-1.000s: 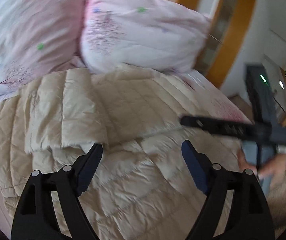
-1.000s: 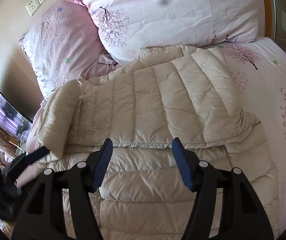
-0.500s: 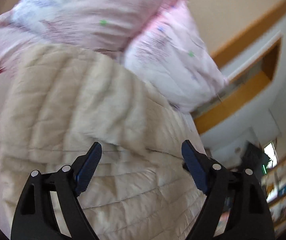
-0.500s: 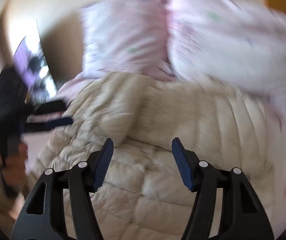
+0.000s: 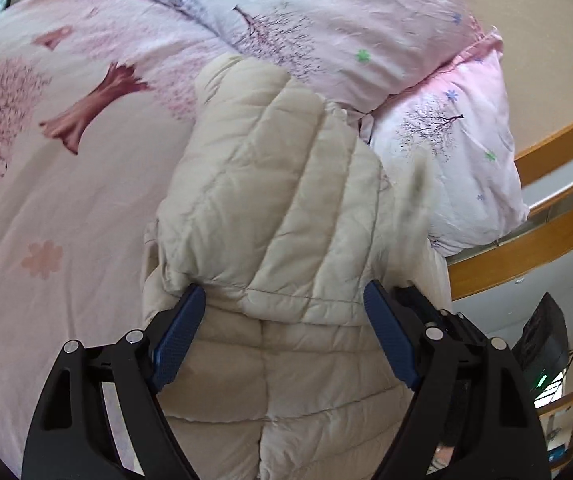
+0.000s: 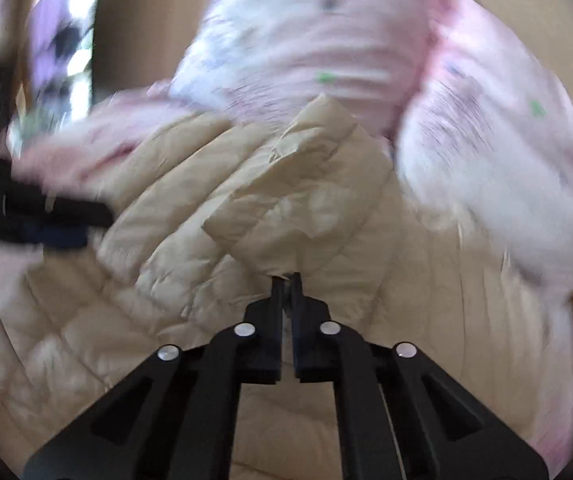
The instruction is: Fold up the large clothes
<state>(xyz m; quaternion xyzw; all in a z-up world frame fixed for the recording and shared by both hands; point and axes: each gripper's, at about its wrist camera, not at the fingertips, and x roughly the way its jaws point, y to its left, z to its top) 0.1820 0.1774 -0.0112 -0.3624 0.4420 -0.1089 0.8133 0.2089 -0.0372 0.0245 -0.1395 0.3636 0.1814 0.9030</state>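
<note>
A cream quilted down jacket lies on the bed with a flap folded over its body. My left gripper hangs open just over it. The hem of the folded flap lies between the wide-set blue pads, and nothing is gripped. In the blurred right wrist view my right gripper is shut, its tips pinching the edge of a folded jacket flap. The left gripper shows there as a dark blur at the jacket's left side.
Two pink-and-white pillows lie against the wall right behind the jacket. The pink sheet with a tree print stretches to the left. An orange wooden frame stands at the right, with a dark device with a green light below it.
Both views have rolled and swung across the bed. The right gripper's jaws, open over the jacket before, have shut on the flap's edge. The left gripper has come lower, still open.
</note>
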